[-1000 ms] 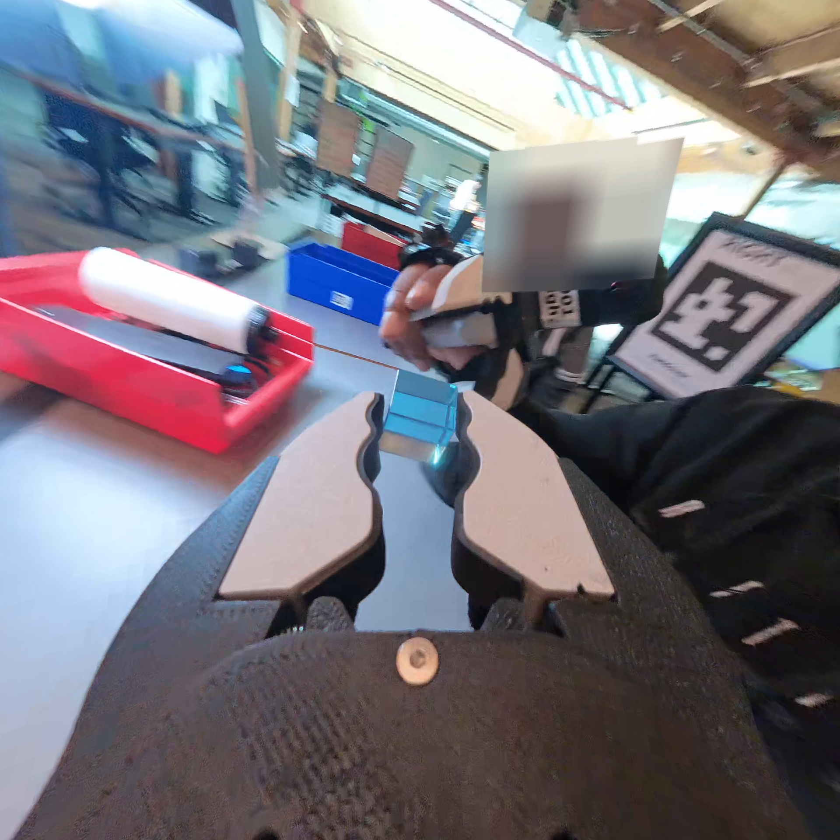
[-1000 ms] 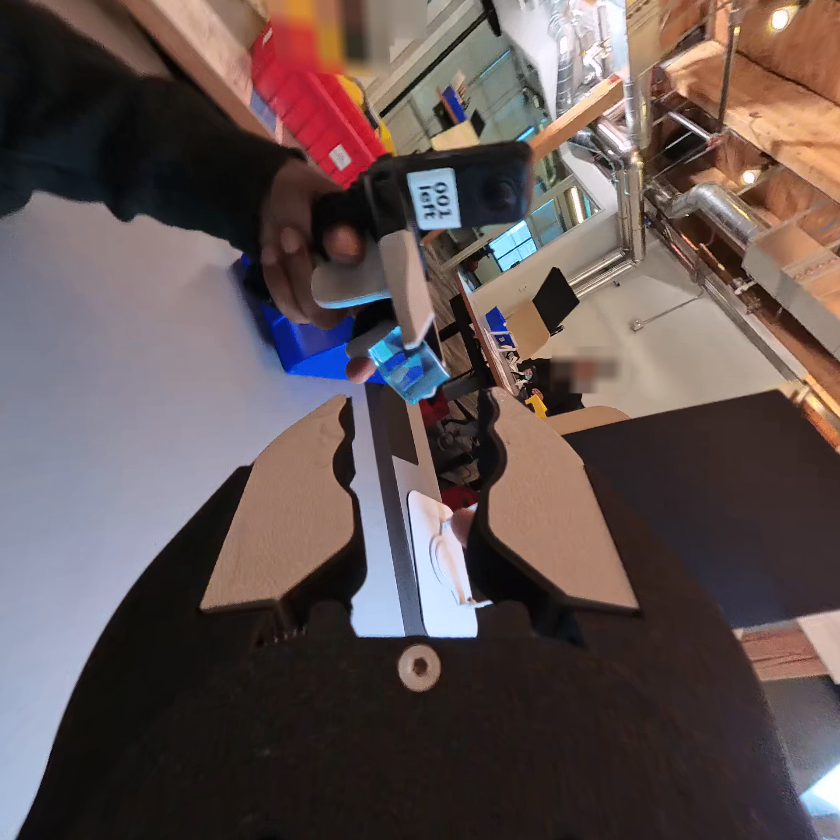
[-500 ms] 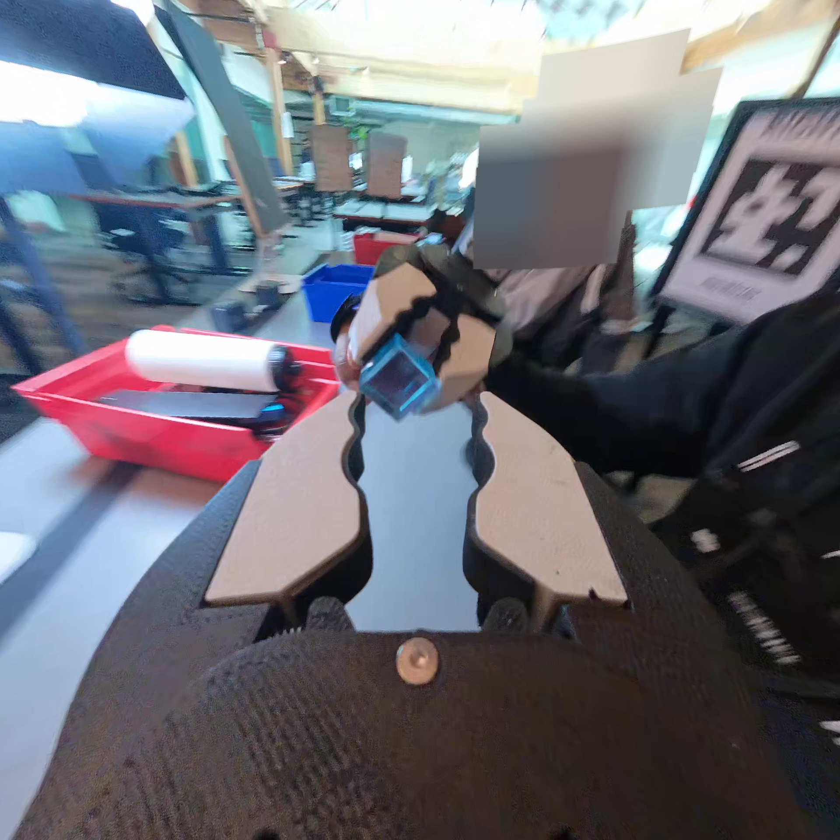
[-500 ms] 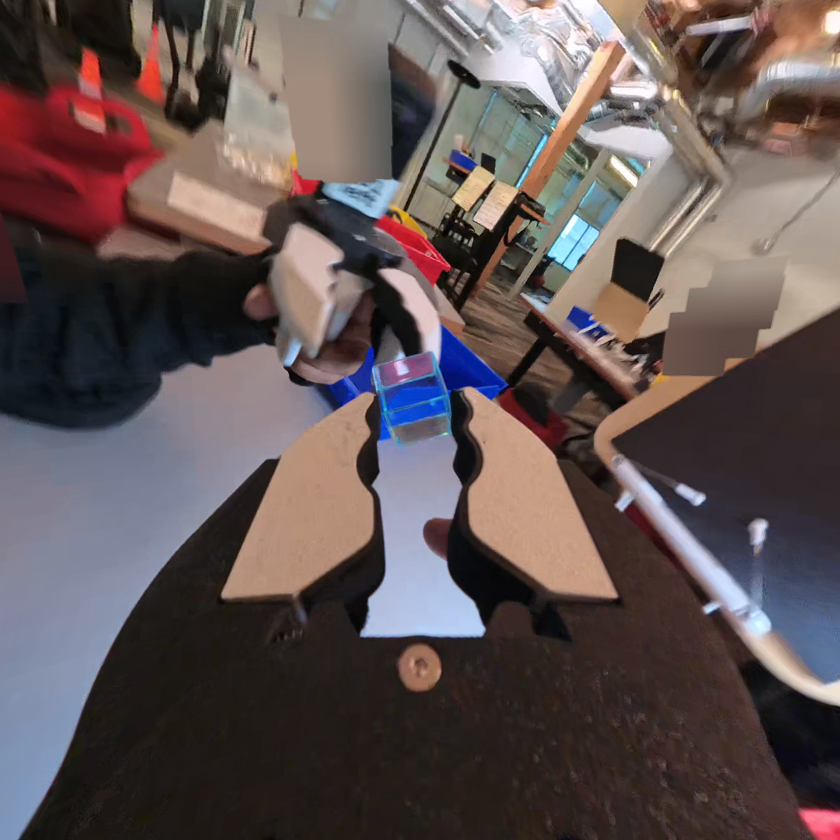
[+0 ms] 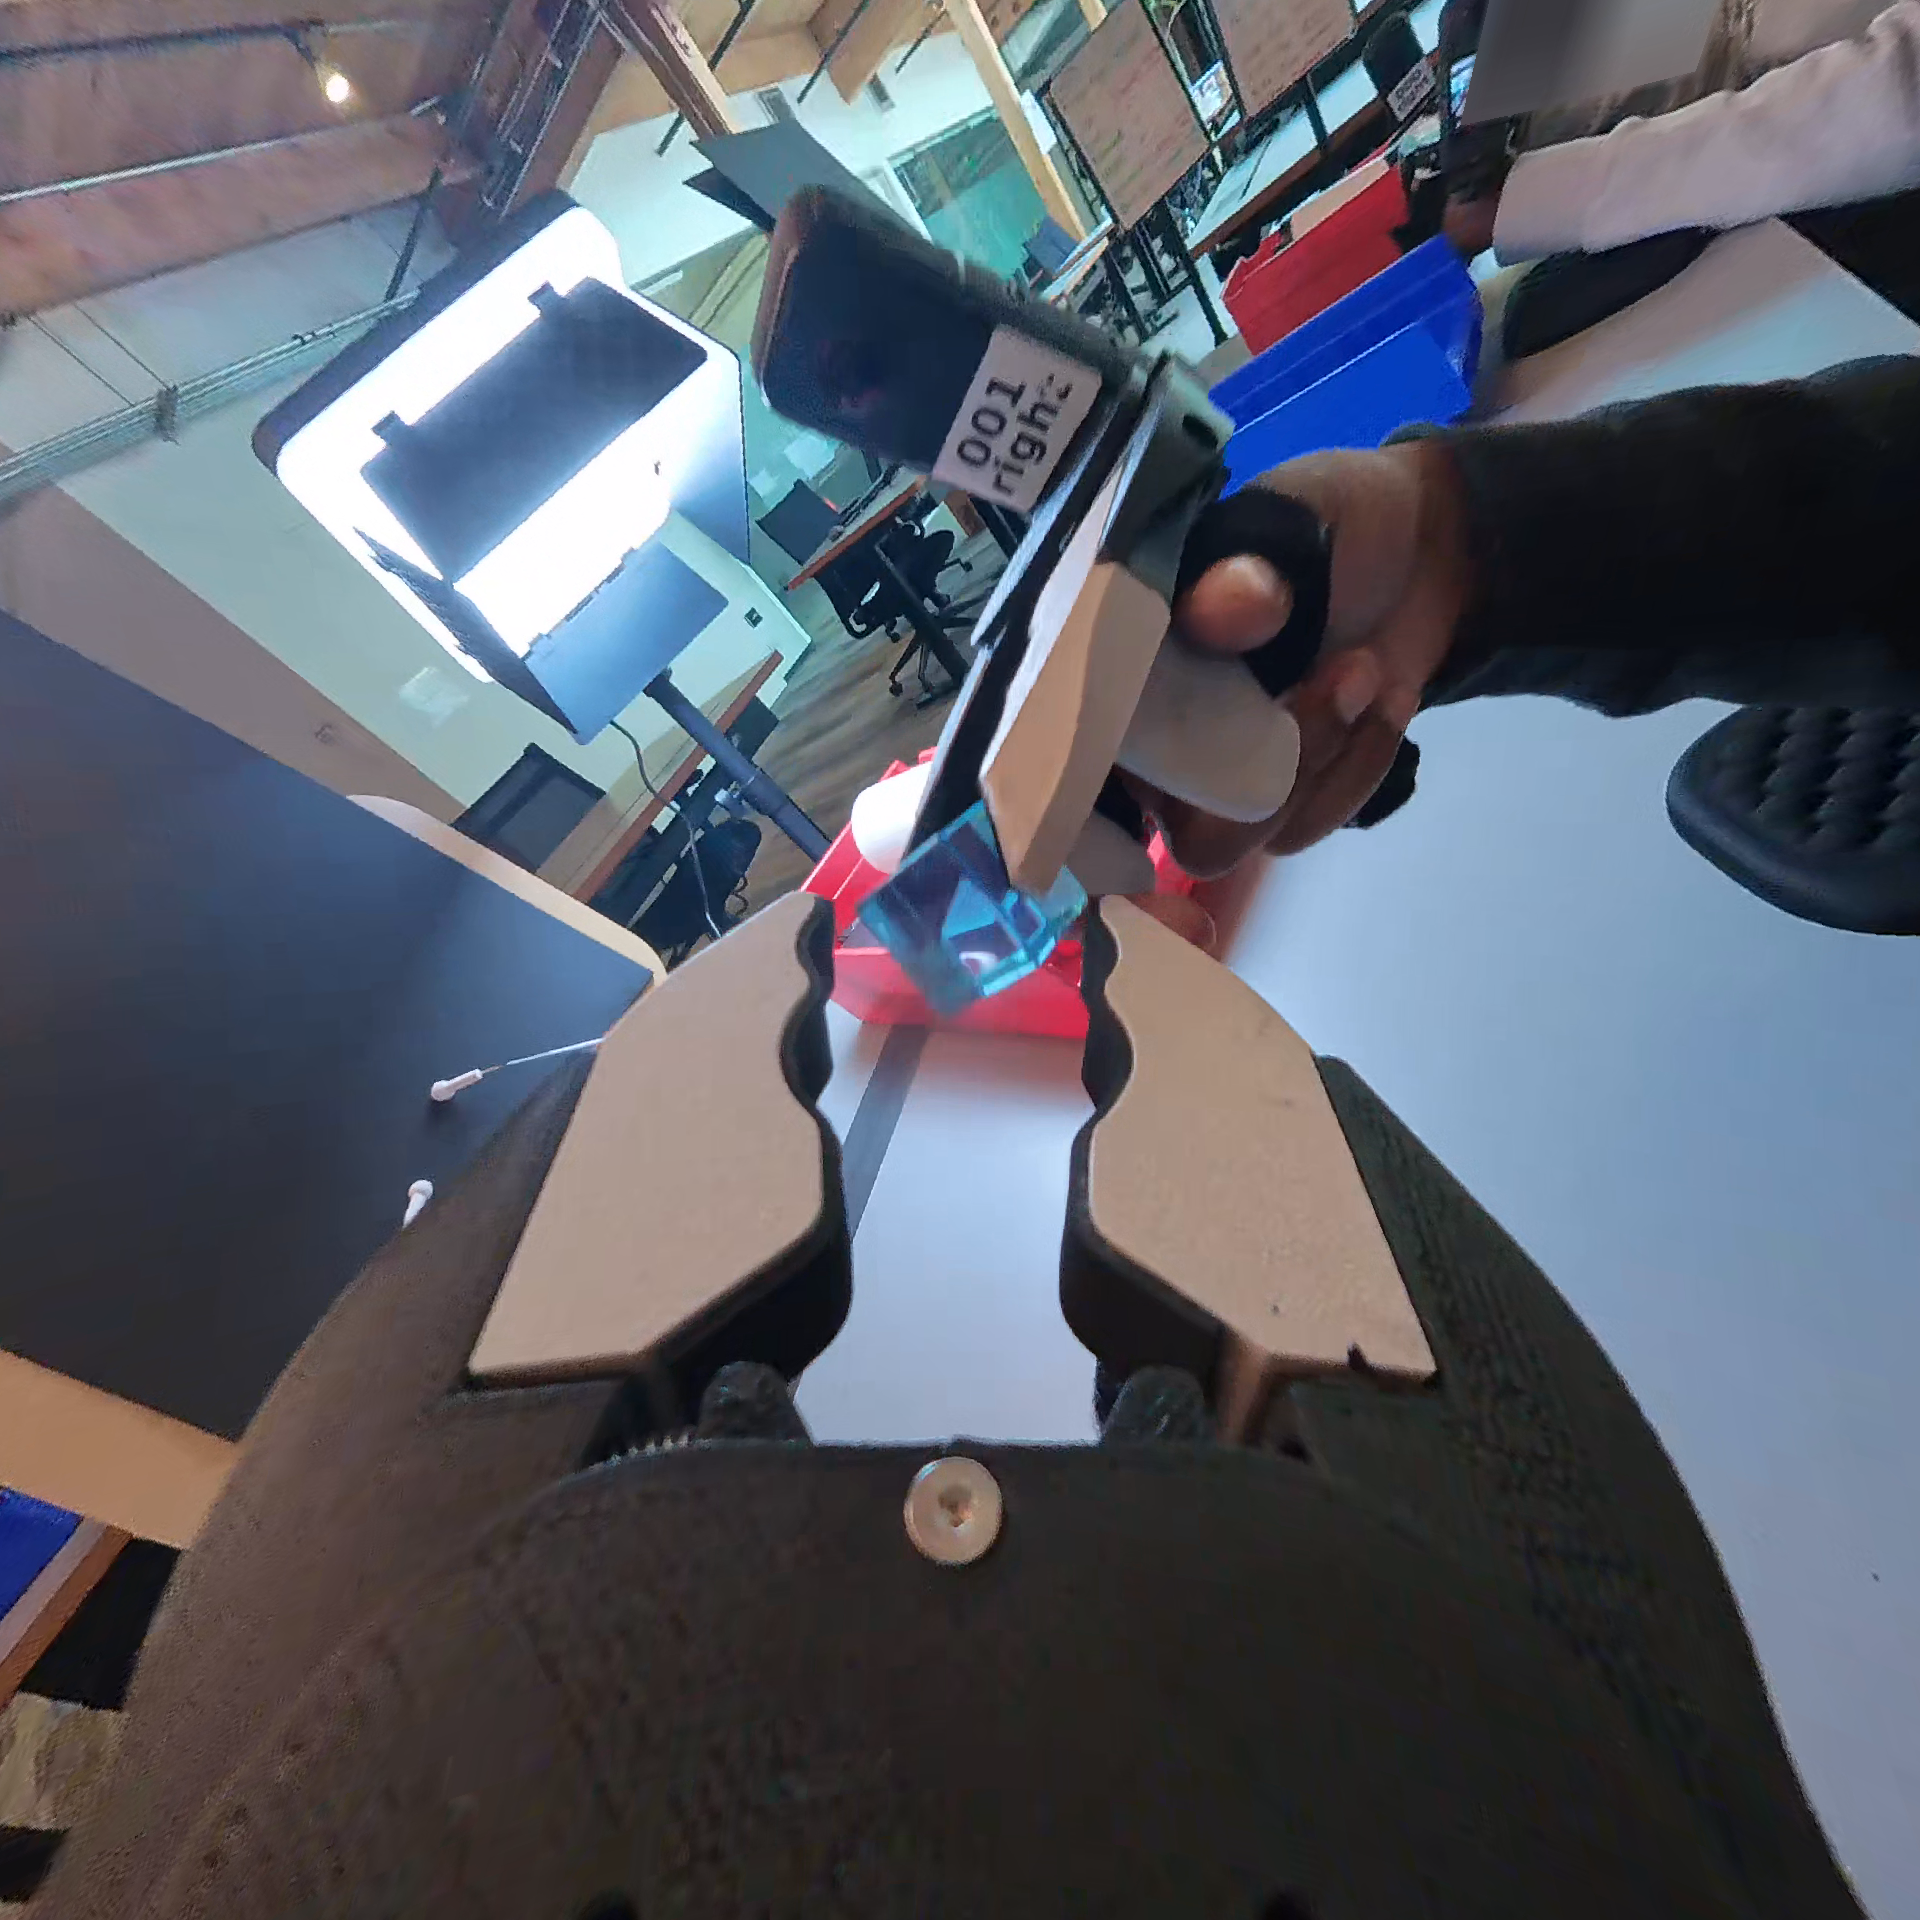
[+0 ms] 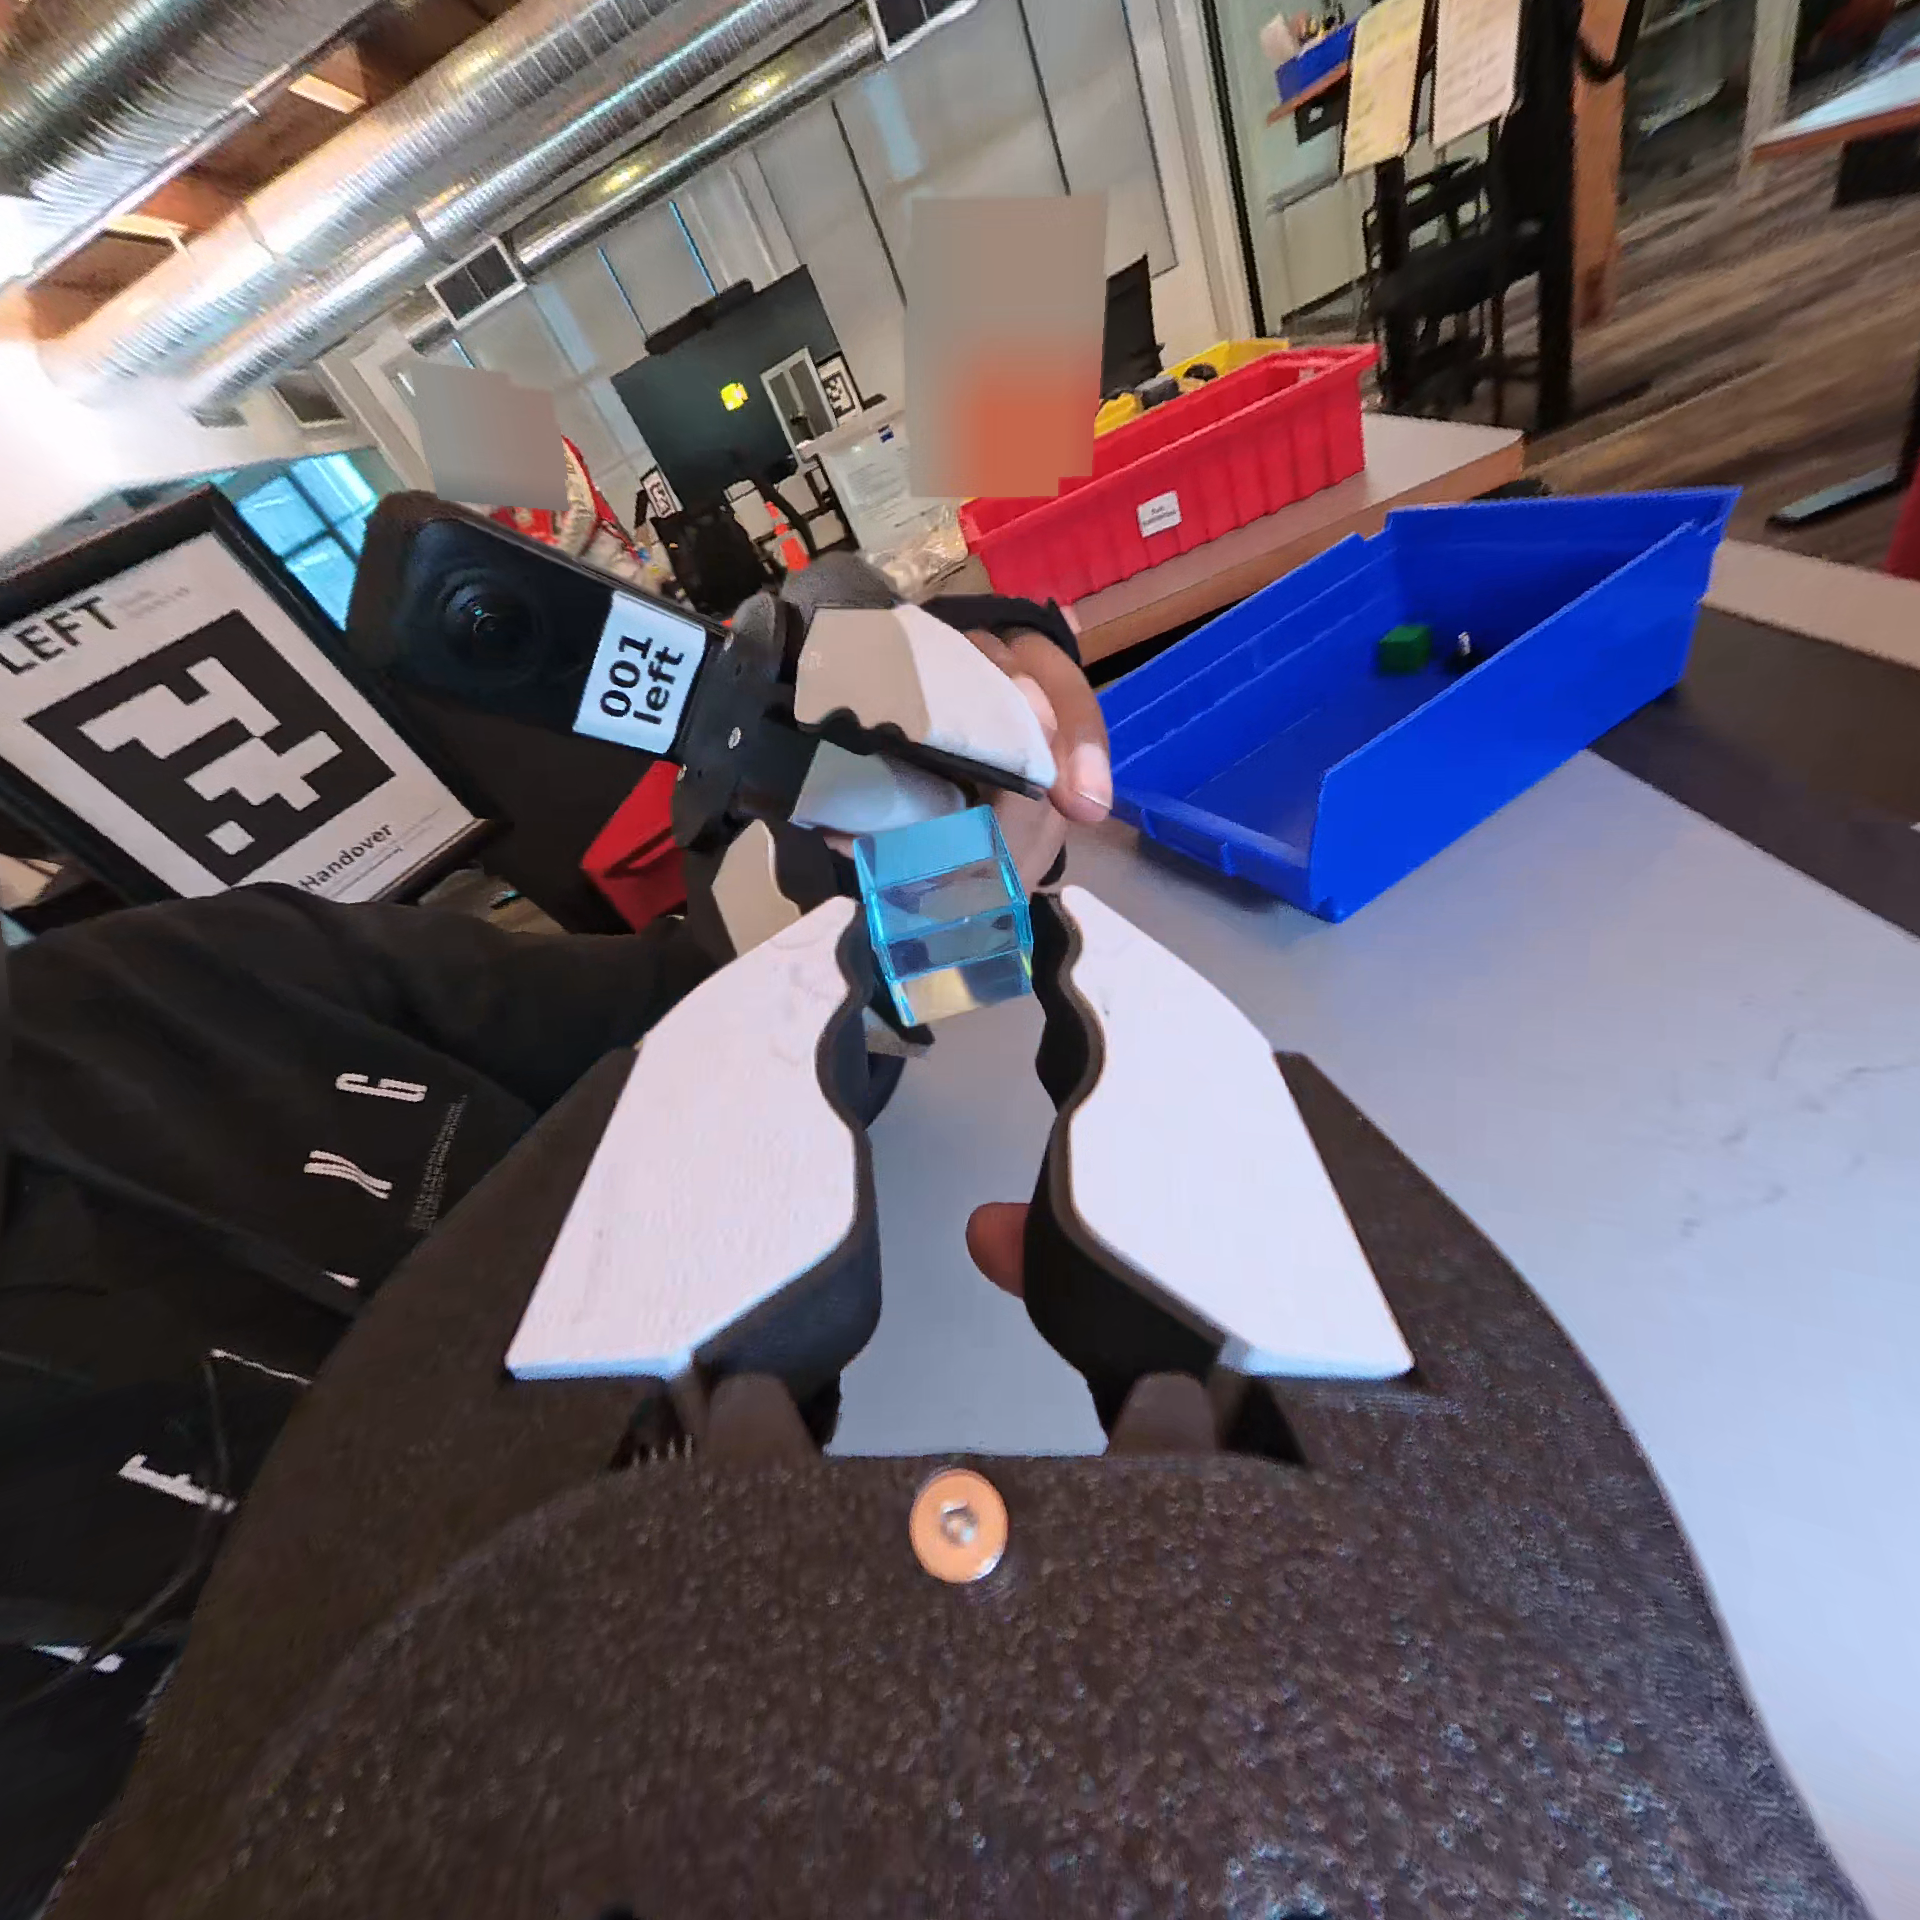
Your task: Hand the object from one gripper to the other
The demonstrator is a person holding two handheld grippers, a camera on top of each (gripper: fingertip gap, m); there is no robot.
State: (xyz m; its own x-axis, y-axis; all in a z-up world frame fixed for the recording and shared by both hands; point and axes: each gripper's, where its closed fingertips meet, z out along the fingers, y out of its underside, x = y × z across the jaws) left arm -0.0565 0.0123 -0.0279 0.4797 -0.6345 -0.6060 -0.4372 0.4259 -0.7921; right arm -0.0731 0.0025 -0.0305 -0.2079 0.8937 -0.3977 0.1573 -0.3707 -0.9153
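Note:
A clear blue cube (image 6: 940, 925) sits between the fingertips of my right gripper (image 6: 945, 930), which is shut on it above the grey table (image 6: 1558, 1091). In the left wrist view the cube (image 5: 966, 935) hangs from the right gripper's fingers (image 5: 1070, 717), held by a hand in a black sleeve. My left gripper (image 5: 956, 930) is open, its tips either side of the cube, with a gap on the left side. In the right wrist view the left gripper's fingers (image 6: 914, 686) spread just behind the cube.
A blue bin (image 6: 1455, 727) with a small green block (image 6: 1403, 646) stands on the table to the right, a red bin (image 6: 1195, 457) behind it. A framed marker board (image 6: 187, 727) stands at left. A red tray (image 5: 997, 1013) lies beyond the cube, a black panel (image 5: 208, 935) at left.
One second ago my left gripper held the cube. The right gripper closed on it, the left gripper opened, and both views have swung round since.

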